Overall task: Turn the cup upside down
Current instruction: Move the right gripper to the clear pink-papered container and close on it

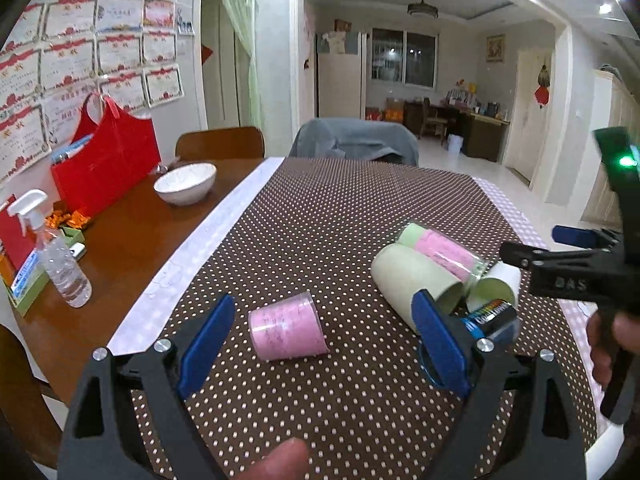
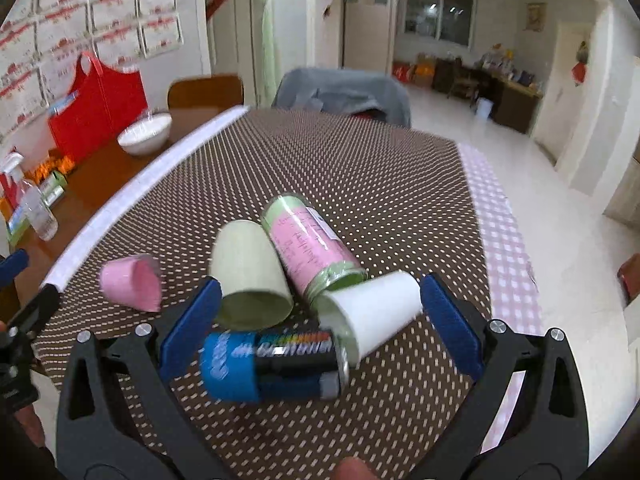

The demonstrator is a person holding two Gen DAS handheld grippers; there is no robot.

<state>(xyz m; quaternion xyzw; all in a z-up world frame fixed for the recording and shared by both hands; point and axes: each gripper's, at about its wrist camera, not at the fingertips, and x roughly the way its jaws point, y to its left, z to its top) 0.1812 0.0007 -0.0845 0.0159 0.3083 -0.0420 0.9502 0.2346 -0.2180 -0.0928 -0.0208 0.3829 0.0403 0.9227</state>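
A small pink cup [image 1: 286, 330] lies on its side on the dotted brown tablecloth [image 1: 320, 220]; it also shows in the right wrist view [image 2: 130, 282]. My left gripper [image 1: 324, 342] is open, its blue pads on either side of the pink cup, not touching it. To the right lies a cluster: a pale green cup [image 2: 250, 274], a pink-and-green tumbler [image 2: 310, 246], a white cup [image 2: 370, 314] and a blue-black cup [image 2: 272, 364], all on their sides. My right gripper [image 2: 320, 326] is open above the blue-black cup and the white cup.
A white bowl [image 1: 185, 183], a red bag [image 1: 106, 160] and a spray bottle [image 1: 60, 256] stand on the bare wood at the left. Chairs [image 1: 356, 140] stand at the far edge. The table's right edge drops to the floor.
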